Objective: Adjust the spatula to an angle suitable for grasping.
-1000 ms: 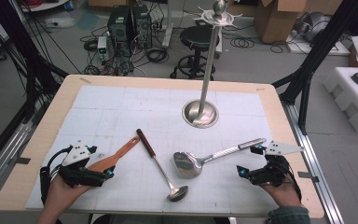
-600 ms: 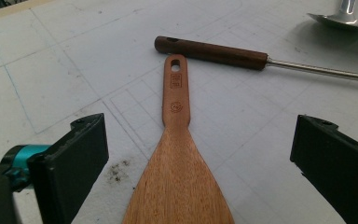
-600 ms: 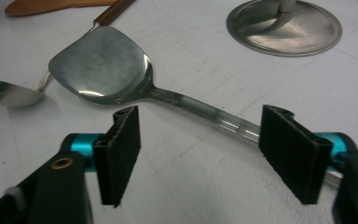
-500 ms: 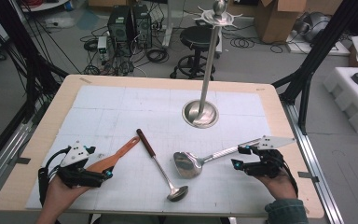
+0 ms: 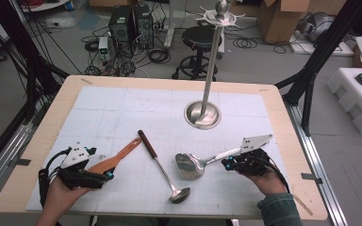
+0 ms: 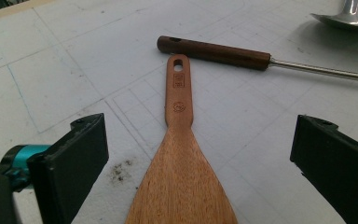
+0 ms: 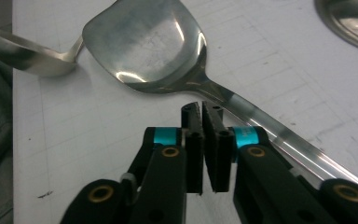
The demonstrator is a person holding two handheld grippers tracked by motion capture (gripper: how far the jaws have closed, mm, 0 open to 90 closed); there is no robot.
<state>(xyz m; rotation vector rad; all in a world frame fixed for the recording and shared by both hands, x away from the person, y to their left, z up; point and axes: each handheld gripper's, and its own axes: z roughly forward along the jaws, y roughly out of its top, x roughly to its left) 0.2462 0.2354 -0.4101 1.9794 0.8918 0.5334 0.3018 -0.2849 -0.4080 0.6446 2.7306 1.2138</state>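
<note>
Above the steel spatula (image 7: 149, 46), right hand-held gripper (image 7: 204, 109) nearly closed, gripping nothing.

Black tools (image 7: 204, 140), teal bands, brass screws, grey top plates; denim cuff (image 5: 277, 209).

wooden spatula (image 5: 115, 160) left, ladle (image 5: 162, 168) middle, steel turner (image 5: 194, 164) right

Between the black jaws of the left gripper (image 6: 200, 154) lies a warm-brown, grained wooden spatula (image 6: 179, 177). Just ahead of the black, teal-banded right gripper (image 7: 200, 109) gleams a silver steel turner (image 7: 149, 46).
</note>
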